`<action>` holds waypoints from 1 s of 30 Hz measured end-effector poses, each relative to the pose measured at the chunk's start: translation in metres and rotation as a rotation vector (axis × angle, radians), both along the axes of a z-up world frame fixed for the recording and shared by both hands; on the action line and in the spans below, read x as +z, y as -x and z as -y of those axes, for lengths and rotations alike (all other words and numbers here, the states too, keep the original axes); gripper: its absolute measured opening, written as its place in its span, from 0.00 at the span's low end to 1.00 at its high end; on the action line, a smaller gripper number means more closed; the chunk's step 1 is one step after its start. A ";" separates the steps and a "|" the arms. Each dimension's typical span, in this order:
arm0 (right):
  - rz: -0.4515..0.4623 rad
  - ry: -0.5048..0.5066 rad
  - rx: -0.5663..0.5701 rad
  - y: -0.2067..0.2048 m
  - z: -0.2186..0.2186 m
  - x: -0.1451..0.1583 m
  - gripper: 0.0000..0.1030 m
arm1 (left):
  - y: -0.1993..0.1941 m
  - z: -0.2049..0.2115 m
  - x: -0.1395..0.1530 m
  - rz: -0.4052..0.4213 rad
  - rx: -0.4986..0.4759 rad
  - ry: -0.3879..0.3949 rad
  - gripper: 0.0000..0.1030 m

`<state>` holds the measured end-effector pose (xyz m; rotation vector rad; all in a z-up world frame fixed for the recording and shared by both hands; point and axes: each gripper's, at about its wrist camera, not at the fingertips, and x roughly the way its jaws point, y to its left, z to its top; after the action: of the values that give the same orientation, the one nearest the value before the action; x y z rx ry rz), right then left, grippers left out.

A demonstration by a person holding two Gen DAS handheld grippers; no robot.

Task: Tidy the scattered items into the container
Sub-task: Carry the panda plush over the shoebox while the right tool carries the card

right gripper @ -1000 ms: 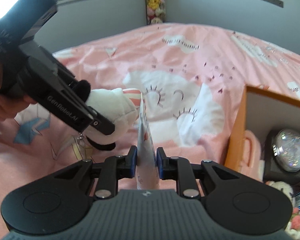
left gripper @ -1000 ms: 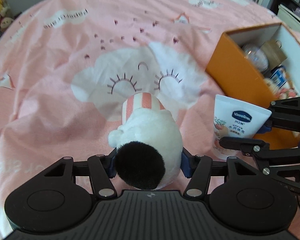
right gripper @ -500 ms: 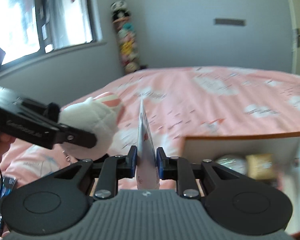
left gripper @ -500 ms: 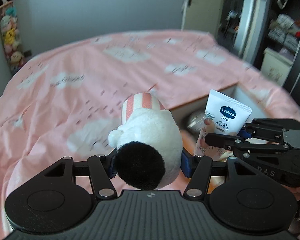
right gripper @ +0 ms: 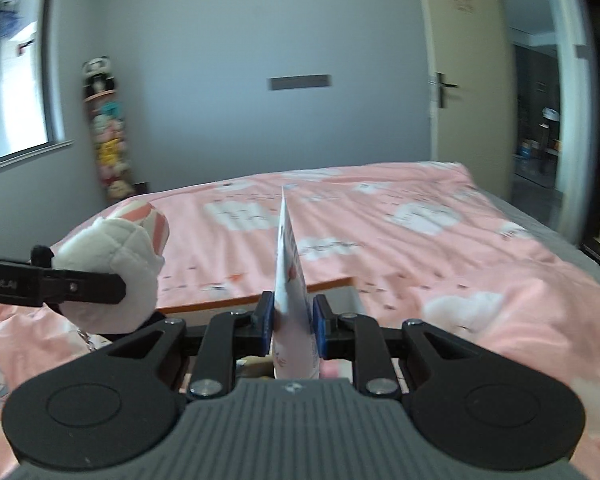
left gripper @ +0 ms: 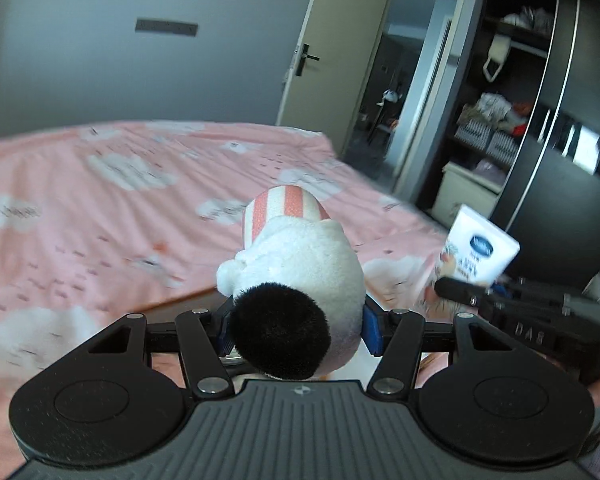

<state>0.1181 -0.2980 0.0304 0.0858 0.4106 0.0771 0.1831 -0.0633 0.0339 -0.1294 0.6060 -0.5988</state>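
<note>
Plush toy and lotion tube held side by side above a pink bed

On the left, the left gripper point(left gripper: 296, 330) is clamped on a white plush toy point(left gripper: 300, 280), whose long axis runs forward along the fingers, black tuft toward the camera and striped pink end pointing away. To its right, the right gripper point(right gripper: 290, 322) pinches a white lotion tube point(right gripper: 294, 292) standing upright, flat crimped end up. The right wrist view meets the tube edge-on; only the left wrist view shows its blue-labelled face point(left gripper: 478, 250). Just beyond both grippers lies the orange-rimmed box point(right gripper: 260, 299), largely hidden behind them, on the pink cloud-print bedspread point(right gripper: 420, 232). Behind it stand a door point(right gripper: 460, 80) and a dark wardrobe point(left gripper: 540, 120).
</note>
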 end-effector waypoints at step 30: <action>-0.139 -0.117 -0.049 -0.044 0.062 -0.068 0.22 | -0.071 0.131 -0.151 -0.391 -0.011 -0.020 0.67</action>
<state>0.1619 -0.3597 -0.0371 0.2172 0.5423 0.0472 0.2542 -0.1942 -0.1173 -0.2276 0.9916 -0.5819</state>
